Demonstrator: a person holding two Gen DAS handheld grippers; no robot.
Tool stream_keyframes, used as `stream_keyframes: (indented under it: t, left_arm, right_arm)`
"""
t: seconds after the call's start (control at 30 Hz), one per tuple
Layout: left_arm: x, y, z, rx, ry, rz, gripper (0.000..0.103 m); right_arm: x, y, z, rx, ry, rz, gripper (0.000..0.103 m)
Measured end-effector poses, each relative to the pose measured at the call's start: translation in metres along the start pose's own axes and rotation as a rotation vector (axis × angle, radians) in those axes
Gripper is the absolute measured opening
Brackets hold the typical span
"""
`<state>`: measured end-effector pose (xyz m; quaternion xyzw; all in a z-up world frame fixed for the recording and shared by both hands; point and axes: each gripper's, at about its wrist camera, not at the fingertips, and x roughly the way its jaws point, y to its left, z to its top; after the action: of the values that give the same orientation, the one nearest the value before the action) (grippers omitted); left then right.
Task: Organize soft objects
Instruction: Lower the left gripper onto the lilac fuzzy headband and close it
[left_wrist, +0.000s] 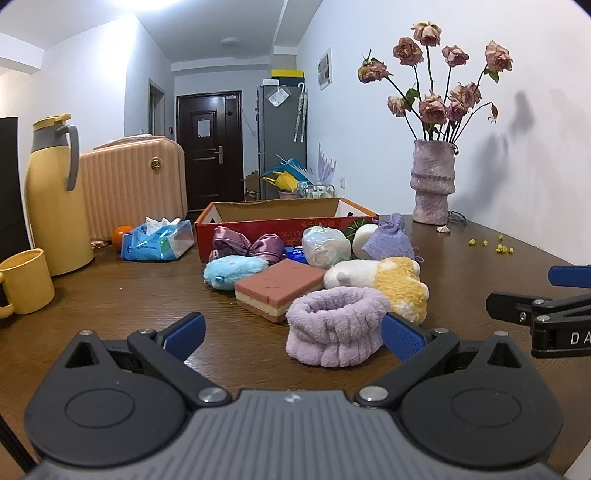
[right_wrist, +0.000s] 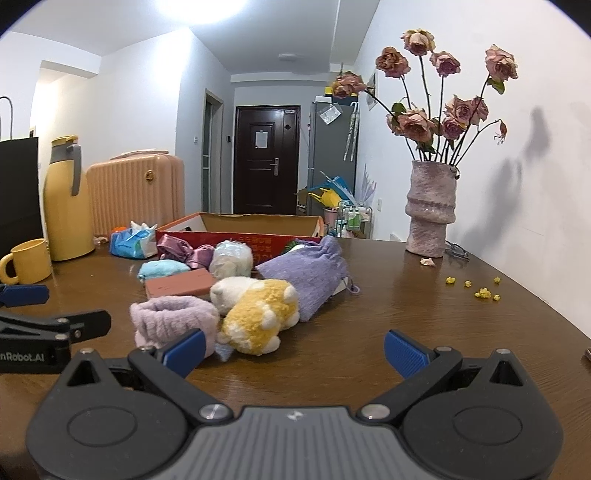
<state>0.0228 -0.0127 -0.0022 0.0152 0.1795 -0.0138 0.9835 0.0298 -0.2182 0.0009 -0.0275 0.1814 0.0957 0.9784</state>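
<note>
A pile of soft things lies on the brown table in front of an open red cardboard box (left_wrist: 273, 221) (right_wrist: 243, 230). Nearest is a fluffy lilac headband (left_wrist: 332, 325) (right_wrist: 173, 321). Behind it are a yellow and white plush (left_wrist: 391, 280) (right_wrist: 258, 314), a pink layered sponge (left_wrist: 280, 291) (right_wrist: 181, 282), a light blue plush (left_wrist: 232, 271) (right_wrist: 162, 268), purple satin scrunchies (left_wrist: 243, 242) (right_wrist: 184, 251), a lilac drawstring pouch (left_wrist: 391, 240) (right_wrist: 310, 273) and a clear-wrapped bundle (left_wrist: 325, 245) (right_wrist: 231, 258). My left gripper (left_wrist: 293, 338) is open, just short of the headband. My right gripper (right_wrist: 293, 350) is open and empty, to the right of the plush.
A yellow thermos (left_wrist: 55, 199), a yellow mug (left_wrist: 26, 280), a blue tissue pack (left_wrist: 159, 240), an orange (left_wrist: 122, 234) and a peach suitcase (left_wrist: 133, 184) stand at the left. A vase of dried roses (left_wrist: 434, 181) (right_wrist: 430, 210) stands at the back right, with small yellow buds (right_wrist: 480, 290) scattered nearby.
</note>
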Motion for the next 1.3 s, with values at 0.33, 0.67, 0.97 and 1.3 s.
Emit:
stream_keyframes:
  t: [0.33, 0.67, 0.97, 1.3]
  left_arm:
    - [0.028, -0.015, 0.013, 0.025, 0.057, -0.015, 0.103]
    - [0.066, -0.032, 0.021, 0.042, 0.133, -0.008, 0.103]
    - [0.099, -0.037, 0.025, -0.001, 0.214, -0.003, 0.103]
    - [0.135, -0.039, 0.022, 0.0, 0.286, -0.022, 0.103]
  right_arm:
    - [0.016, -0.022, 0.006, 0.024, 0.003, -0.029, 0.103]
    - [0.037, -0.045, 0.011, 0.053, 0.016, -0.044, 0.103]
    - [0.059, -0.059, 0.016, 0.077, 0.039, -0.037, 0.103]
    - [0.076, -0.066, 0.015, 0.109, 0.063, -0.02, 0.103]
